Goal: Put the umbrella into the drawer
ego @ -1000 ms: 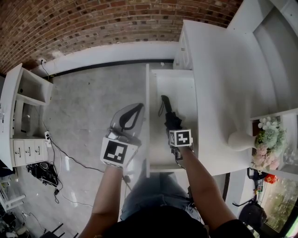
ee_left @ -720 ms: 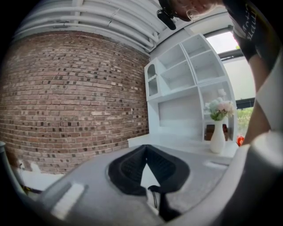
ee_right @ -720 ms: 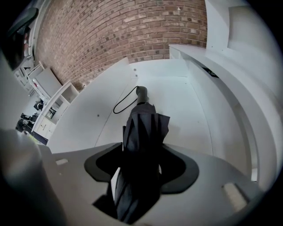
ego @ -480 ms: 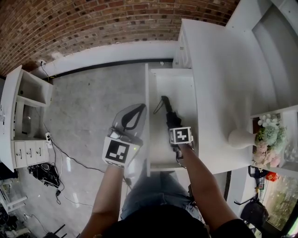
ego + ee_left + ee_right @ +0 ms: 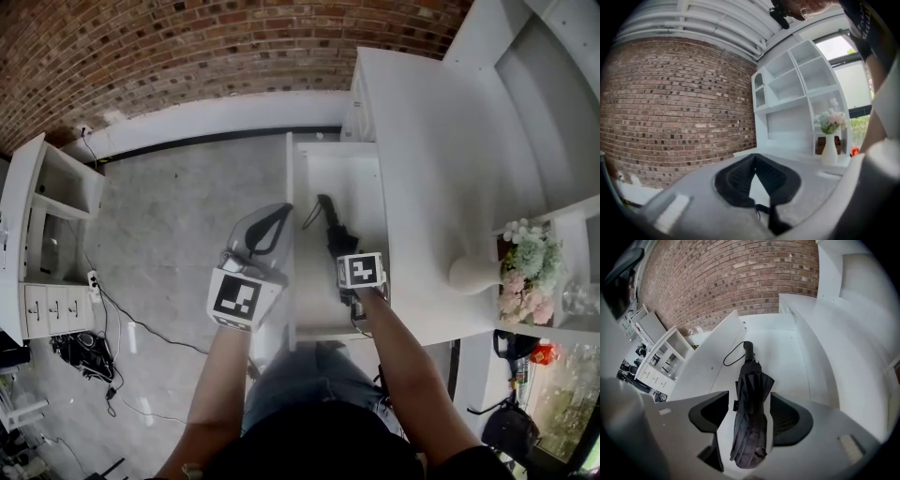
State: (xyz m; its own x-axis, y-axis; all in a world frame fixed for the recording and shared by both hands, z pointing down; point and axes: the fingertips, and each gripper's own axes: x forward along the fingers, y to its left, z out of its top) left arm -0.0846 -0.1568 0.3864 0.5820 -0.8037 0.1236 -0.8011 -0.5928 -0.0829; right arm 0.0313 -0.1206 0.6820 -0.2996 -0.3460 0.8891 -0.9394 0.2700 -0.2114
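The black folded umbrella (image 5: 330, 225) lies lengthwise on the floor of the open white drawer (image 5: 364, 183), handle and wrist loop at the far end. My right gripper (image 5: 343, 251) points steeply down over its near end. In the right gripper view the umbrella (image 5: 752, 378) runs between the dark pads (image 5: 790, 418) of the right gripper (image 5: 749, 414). The jaws are opening and the pads stand off the fabric. My left gripper (image 5: 281, 216) hovers over the floor left of the drawer's side wall. Its pad tips meet with nothing between them, as the left gripper (image 5: 753, 159) view shows.
The drawer sticks out of a white cabinet whose top (image 5: 431, 159) lies to the right. A white vase (image 5: 473, 274) with flowers (image 5: 525, 272) stands there. A small white shelf unit (image 5: 47, 216) and cables (image 5: 112, 309) sit on the grey floor at the left, below a brick wall.
My right gripper has lifted a little off the umbrella, which stays lying in the drawer. The left gripper has hardly moved.
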